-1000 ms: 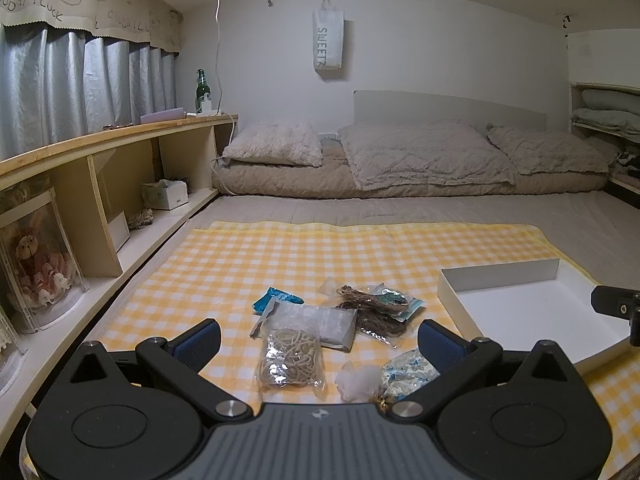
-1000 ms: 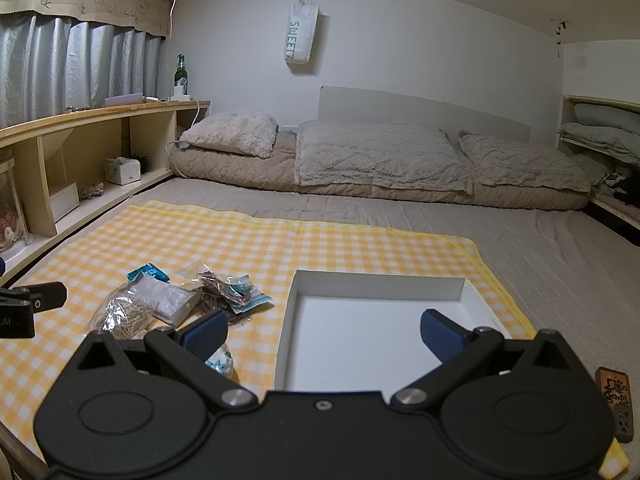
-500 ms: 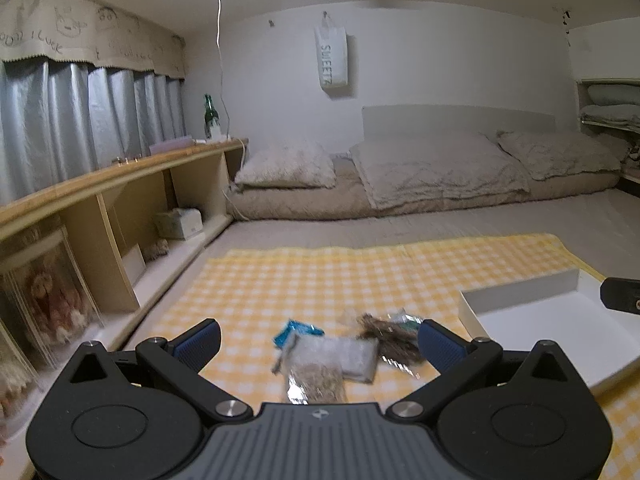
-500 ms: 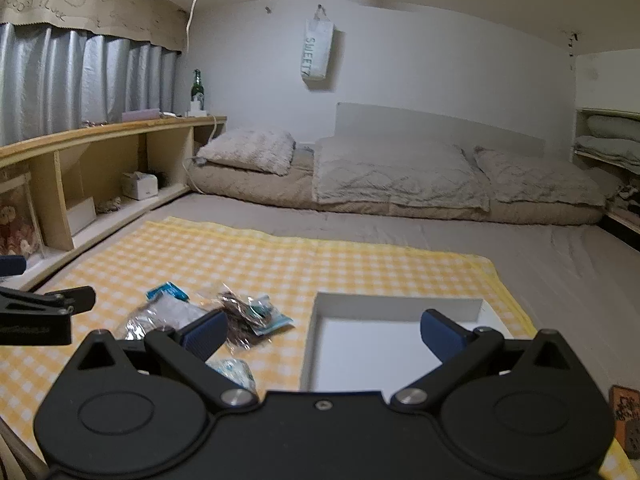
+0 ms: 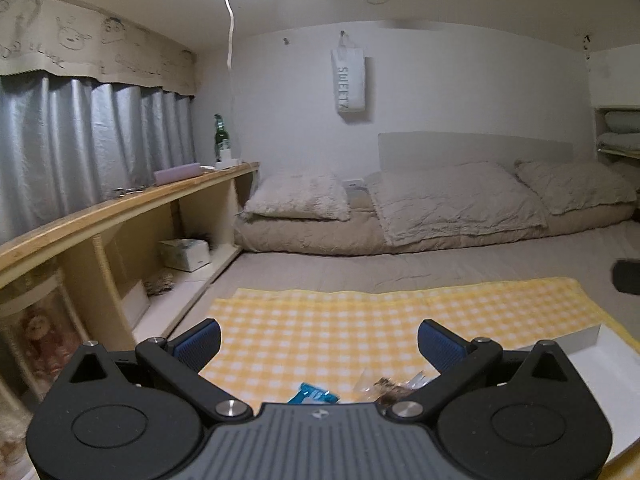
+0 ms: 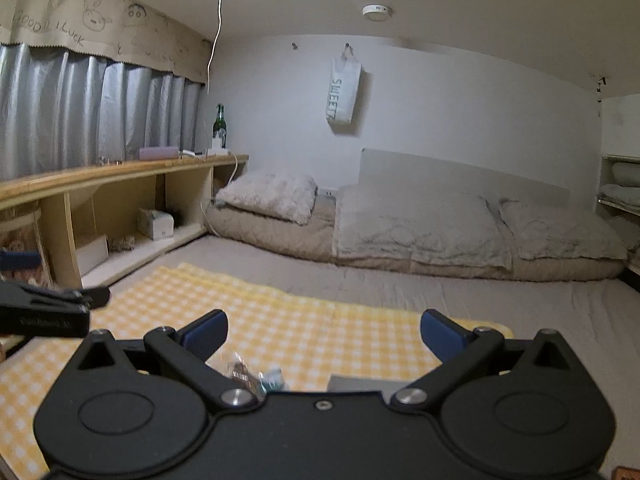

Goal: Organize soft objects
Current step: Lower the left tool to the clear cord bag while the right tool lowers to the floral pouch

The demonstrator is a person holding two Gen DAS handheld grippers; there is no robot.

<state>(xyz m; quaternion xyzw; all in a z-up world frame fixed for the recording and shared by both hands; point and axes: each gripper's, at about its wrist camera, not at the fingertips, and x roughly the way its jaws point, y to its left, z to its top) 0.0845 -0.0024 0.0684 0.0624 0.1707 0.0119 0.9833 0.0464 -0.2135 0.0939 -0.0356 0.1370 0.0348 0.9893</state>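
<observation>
A bed point(image 5: 460, 272) with a grey sheet fills the room, with folded bedding point(image 5: 452, 204) and pillows point(image 5: 298, 198) piled against the far wall. A long wooden shelf point(image 5: 120, 208) runs along the left side under grey curtains point(image 5: 80, 140), and a green bottle point(image 5: 219, 136) stands at its far end. A yellow checked cloth point(image 5: 340, 320) is spread over the sheet. At the cloth's right edge lies a white tray point(image 5: 600, 344), only partly in view. The left gripper point(image 5: 319, 342) hangs above the near part of the cloth with its blue-padded fingers point(image 5: 198, 342) spread wide and nothing between them. The right gripper point(image 6: 323, 336) is likewise wide open and empty, above the cloth's right part. Low in the left wrist view, just past the gripper's body, a blue packet point(image 5: 314, 394) and a clear bag of brown bits point(image 5: 394, 386) lie on the cloth, left of the tray and mostly hidden. A white bag point(image 5: 347, 80) hangs on the far wall.
</observation>
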